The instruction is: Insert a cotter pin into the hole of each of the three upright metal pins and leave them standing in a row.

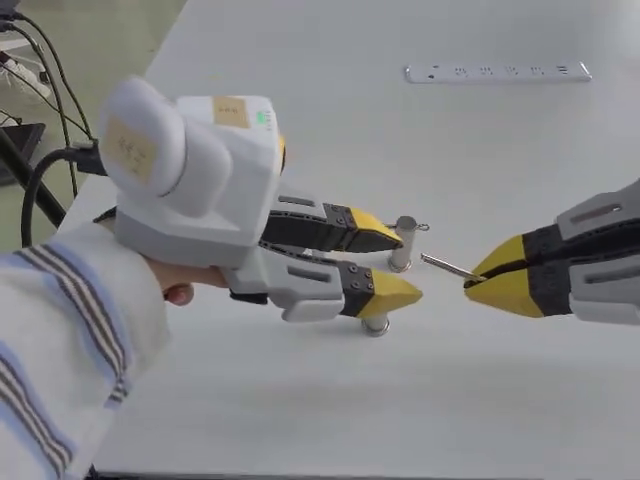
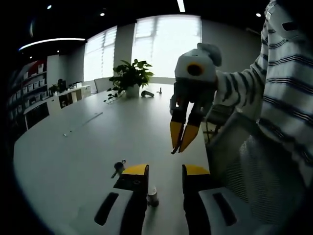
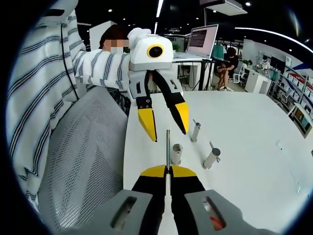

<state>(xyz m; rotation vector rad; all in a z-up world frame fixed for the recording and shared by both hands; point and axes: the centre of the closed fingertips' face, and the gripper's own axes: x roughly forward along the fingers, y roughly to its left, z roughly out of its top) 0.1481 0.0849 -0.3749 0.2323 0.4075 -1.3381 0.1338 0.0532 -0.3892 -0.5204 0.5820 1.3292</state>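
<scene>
The right gripper (image 3: 167,169) has its fingers (image 3: 154,172) shut tight on a thin cotter pin (image 3: 167,146). The left gripper (image 2: 166,169) has its fingers apart, with the bare metal pin (image 3: 176,153) standing between them. The two other metal pins (image 3: 195,131) look done already. I think one is left. All three stand on the white worktop (image 3: 244,122).
</scene>
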